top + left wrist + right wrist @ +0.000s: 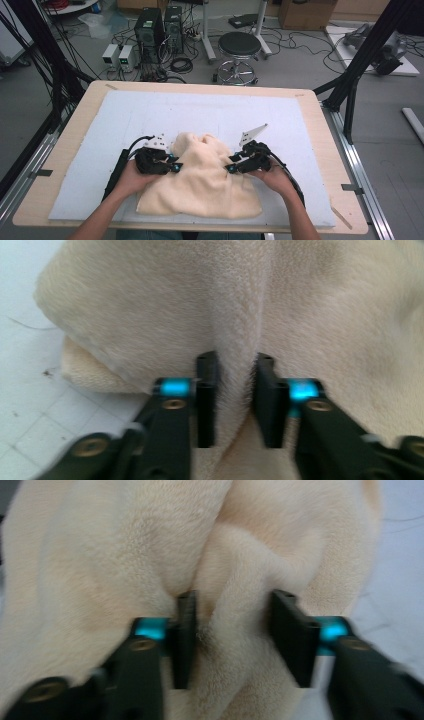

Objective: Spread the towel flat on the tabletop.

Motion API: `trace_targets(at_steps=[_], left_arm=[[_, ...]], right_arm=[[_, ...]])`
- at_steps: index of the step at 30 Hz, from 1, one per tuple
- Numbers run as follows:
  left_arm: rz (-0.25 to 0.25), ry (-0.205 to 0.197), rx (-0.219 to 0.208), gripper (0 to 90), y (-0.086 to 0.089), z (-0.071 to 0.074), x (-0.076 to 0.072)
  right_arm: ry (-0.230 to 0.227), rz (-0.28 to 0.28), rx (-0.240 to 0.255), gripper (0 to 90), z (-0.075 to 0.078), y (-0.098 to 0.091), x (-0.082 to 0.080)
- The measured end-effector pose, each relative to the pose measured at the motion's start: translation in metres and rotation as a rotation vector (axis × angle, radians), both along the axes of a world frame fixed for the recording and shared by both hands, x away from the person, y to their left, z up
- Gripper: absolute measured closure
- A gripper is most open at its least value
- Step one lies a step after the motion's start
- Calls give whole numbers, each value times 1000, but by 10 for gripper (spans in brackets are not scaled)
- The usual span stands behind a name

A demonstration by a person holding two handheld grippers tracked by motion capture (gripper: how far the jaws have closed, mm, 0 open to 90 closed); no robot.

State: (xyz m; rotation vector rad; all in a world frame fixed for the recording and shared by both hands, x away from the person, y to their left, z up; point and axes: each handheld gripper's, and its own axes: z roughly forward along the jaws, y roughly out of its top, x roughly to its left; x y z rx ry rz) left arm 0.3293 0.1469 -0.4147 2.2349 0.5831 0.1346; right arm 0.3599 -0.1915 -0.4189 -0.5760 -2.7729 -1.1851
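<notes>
A cream fleece cloth [200, 186] lies crumpled on the white mat, near the front of the table. My left gripper [176, 166] comes in at the cloth's left side and my right gripper [231, 167] at its right side, each held in a hand. In the left gripper view, the left gripper [236, 360] pinches a raised ridge of the cloth [150, 300] between its pads. A thicker fold of the cloth [125, 545] fills the wider gap of the right gripper [234, 597] and touches both pads.
The white mat [150, 115] covers most of the wooden table [322, 150]. Beyond the far edge stand a round stool [239, 47] and computer towers [150, 27] among floor cables. Black frame posts [360, 55] rise at both sides.
</notes>
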Motion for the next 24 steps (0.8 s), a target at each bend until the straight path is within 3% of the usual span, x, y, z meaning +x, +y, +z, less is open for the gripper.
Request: trace_targets(at_steps=[3, 4, 6, 7, 9, 11, 14, 17, 20, 22, 24], left_arm=[[48, -26, -7, 828, 5, 5, 1], [82, -39, -28, 831, 10, 10, 1], [140, -72, -86, 833, 20, 22, -1], [147, -89, -93, 835, 25, 29, -4], [142, -121, -79, 836, 31, 41, -14], [130, -149, -92, 836, 39, 52, -29], [97, -165, -88, 835, 47, 56, -59], [59, -140, -60, 835, 54, 46, -90], [27, -81, -49, 830, 61, 30, -113], [6, -48, -44, 807, 62, 20, -120], [4, -37, -35, 731, 64, 19, -120]], right_arm=[[-41, -21, -5, 767, 6, -3, -1], [-76, -67, 10, 778, 16, -9, -4], [-93, -82, 33, 783, 22, -13, -7], [-112, -95, 41, 787, 28, -16, -10], [-146, -103, 41, 793, 41, -20, -18], [-180, -101, 47, 793, 53, -24, -30], [-211, -62, 58, 794, 67, -24, -56], [-222, -8, 36, 795, 67, -18, -84], [-186, 38, 10, 794, 53, -10, -107], [-153, 67, -24, 773, 43, -5, -116], [-144, 81, -44, 699, 39, -2, -119]])
